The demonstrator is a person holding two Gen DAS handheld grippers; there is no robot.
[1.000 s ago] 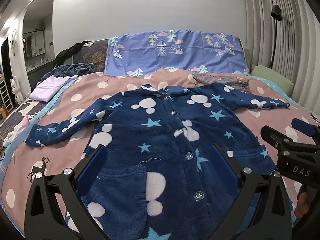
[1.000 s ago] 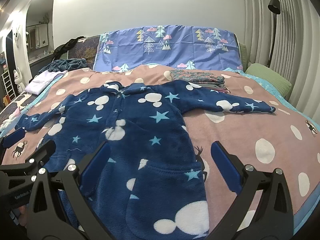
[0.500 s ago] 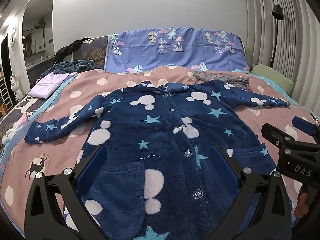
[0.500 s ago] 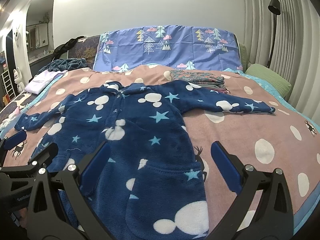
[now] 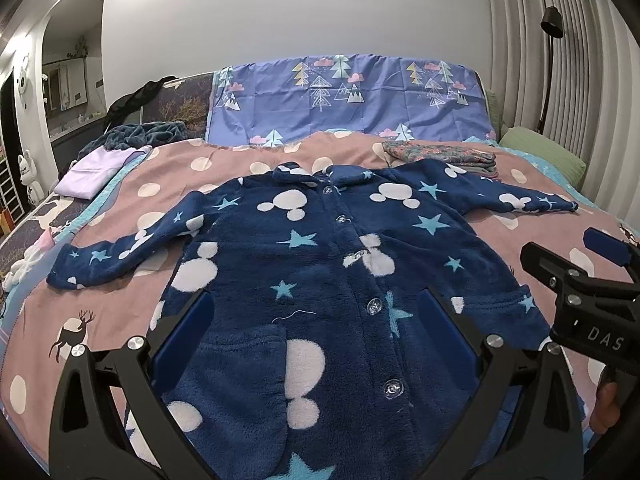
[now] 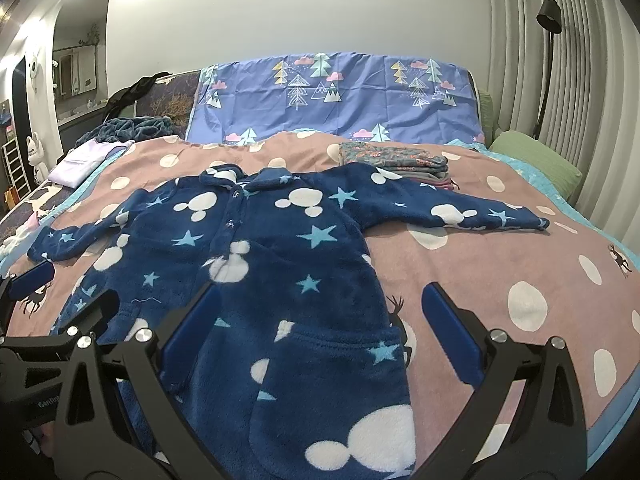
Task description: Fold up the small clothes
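A small navy fleece jacket (image 5: 320, 264) with white dots and blue stars lies flat and buttoned on the bed, both sleeves spread out. It also shows in the right wrist view (image 6: 256, 280). My left gripper (image 5: 316, 336) is open and empty above the jacket's lower front. My right gripper (image 6: 320, 332) is open and empty above the jacket's right pocket and hem edge. Each gripper shows at the edge of the other's view: the right gripper (image 5: 580, 280) and the left gripper (image 6: 52, 300).
The bed has a pink dotted blanket (image 6: 500, 264). A folded stack of patterned clothes (image 6: 392, 158) lies behind the jacket. A lilac folded garment (image 5: 96, 164) and dark clothes lie at the far left. A purple pillow (image 5: 348, 100) and a green pillow (image 6: 536, 160) sit at the head.
The left wrist view has shifted slightly, so the jacket sits a little higher and further off. The right gripper has barely moved. The jacket has not moved.
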